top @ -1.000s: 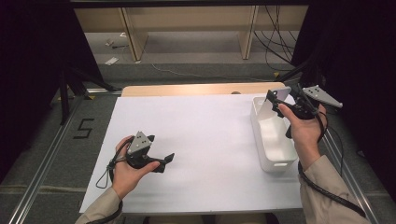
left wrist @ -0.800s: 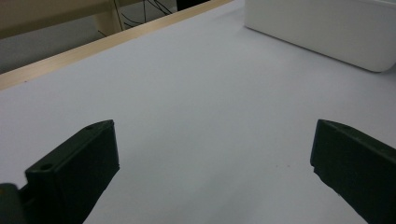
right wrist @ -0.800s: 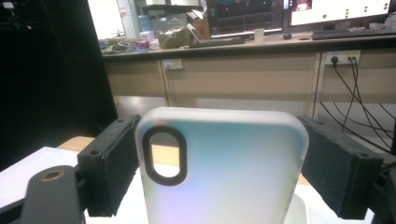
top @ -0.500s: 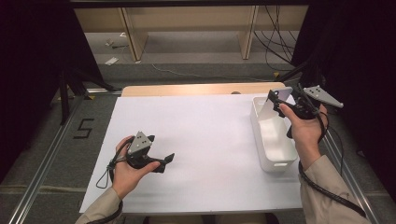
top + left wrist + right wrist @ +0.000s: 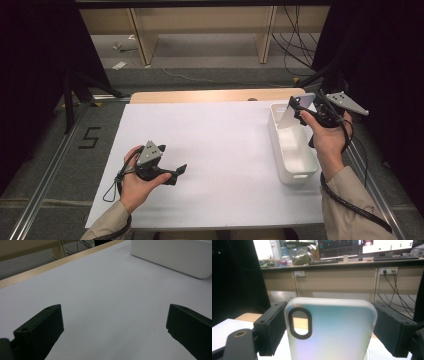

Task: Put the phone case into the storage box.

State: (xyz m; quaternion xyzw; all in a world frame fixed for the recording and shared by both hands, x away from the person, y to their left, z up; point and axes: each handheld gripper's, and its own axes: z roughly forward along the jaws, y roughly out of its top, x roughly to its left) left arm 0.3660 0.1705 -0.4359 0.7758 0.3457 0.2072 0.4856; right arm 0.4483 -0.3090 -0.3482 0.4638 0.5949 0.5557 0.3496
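Beige sleeves, black grippers (image 5: 181, 170), grey plates.

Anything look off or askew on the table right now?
Nothing stands out. The phone case sits squarely between the right gripper pads, held above the white bin. The left gripper is open and empty over the white table sheet.

a white sheet (image 5: 220, 150) covers most of a pale wooden table (image 5: 200, 95), whose bare edge shows along the far side. on the dark floor to the left, a marking shaped like a 5 (image 5: 90, 137) lies beside a metal rail (image 5: 47, 180). beyond the table stands a wooden bench (image 5: 200, 20) with cables (image 5: 295, 45) hanging under it (some scraps (image 5: 120, 65) lie on the floor there). in the right gripper view, a desk (image 5: 342, 263) carries monitors (image 5: 387, 245) and a keyboard (image 5: 390, 258).
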